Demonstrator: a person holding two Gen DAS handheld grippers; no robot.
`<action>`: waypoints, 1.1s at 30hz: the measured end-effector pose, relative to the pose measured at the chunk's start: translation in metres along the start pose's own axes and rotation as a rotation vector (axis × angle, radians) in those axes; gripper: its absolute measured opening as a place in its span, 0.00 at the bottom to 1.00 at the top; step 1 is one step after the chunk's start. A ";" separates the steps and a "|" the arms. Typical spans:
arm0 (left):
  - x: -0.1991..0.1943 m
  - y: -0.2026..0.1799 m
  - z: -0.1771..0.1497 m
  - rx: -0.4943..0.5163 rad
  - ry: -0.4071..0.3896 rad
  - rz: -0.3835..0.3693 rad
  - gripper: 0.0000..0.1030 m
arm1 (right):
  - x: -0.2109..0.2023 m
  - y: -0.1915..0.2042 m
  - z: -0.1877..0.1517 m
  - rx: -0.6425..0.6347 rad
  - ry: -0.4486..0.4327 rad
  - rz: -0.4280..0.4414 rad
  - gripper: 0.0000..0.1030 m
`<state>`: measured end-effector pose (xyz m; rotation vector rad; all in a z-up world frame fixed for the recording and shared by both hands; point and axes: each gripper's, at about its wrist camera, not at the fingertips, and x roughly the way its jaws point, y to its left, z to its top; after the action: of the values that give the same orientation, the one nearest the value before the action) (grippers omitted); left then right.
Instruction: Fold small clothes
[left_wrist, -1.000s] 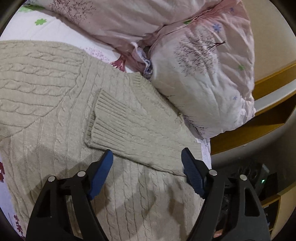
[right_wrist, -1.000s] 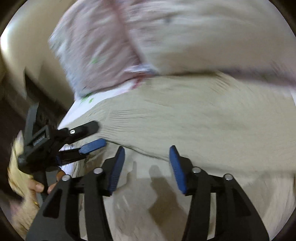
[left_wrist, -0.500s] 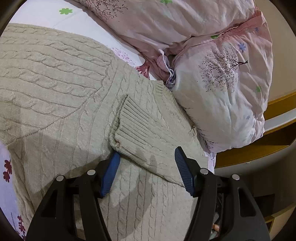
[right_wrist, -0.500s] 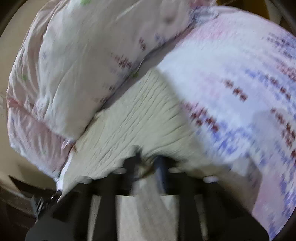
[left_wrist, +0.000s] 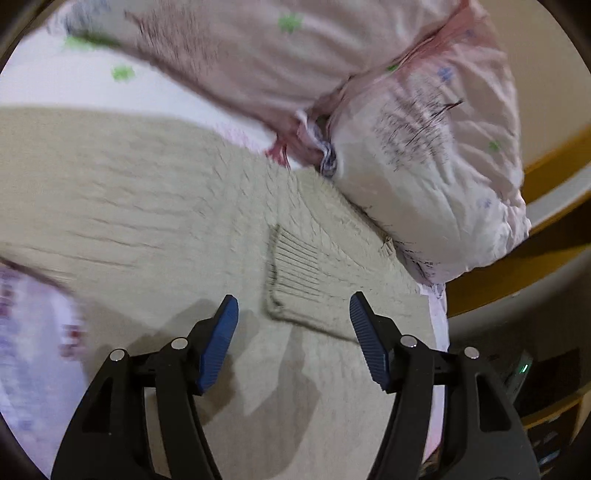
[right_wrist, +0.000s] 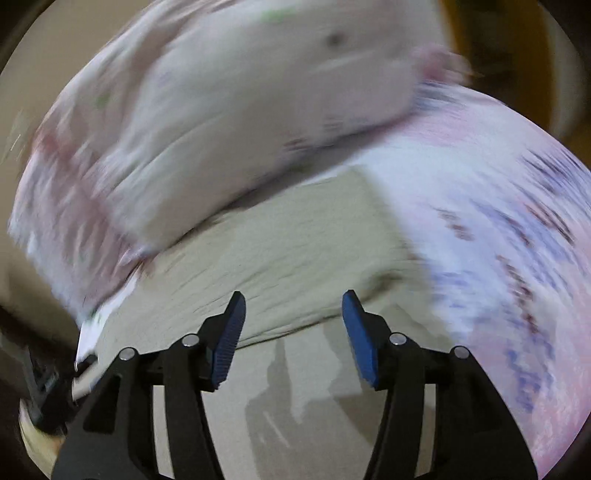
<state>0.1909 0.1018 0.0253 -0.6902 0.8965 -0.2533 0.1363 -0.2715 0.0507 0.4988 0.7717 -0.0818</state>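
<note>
In the left wrist view, the beige cable-knit sweater is spread on the bed, its ribbed cuff folded over the body beside the pink pillow. The left tool is seen opening, nothing pinched. In the blurred right wrist view, the right tool is likewise opening above the sweater, empty.

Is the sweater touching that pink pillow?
Touching. The left wrist view shows the beige knitted sweater's edge running right under the pink pillow, with no bedsheet showing between them.
</note>
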 end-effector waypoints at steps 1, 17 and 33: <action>-0.011 0.003 0.000 0.007 -0.019 0.013 0.69 | 0.006 0.014 -0.001 -0.042 0.023 0.020 0.56; -0.158 0.177 0.004 -0.455 -0.330 0.194 0.73 | 0.076 0.099 -0.030 -0.266 0.203 0.092 0.63; -0.171 0.252 0.025 -0.737 -0.444 0.125 0.20 | 0.052 0.087 -0.021 -0.241 0.167 0.132 0.64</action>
<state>0.0863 0.3852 -0.0188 -1.3043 0.5844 0.3586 0.1818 -0.1795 0.0377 0.3283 0.8970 0.1761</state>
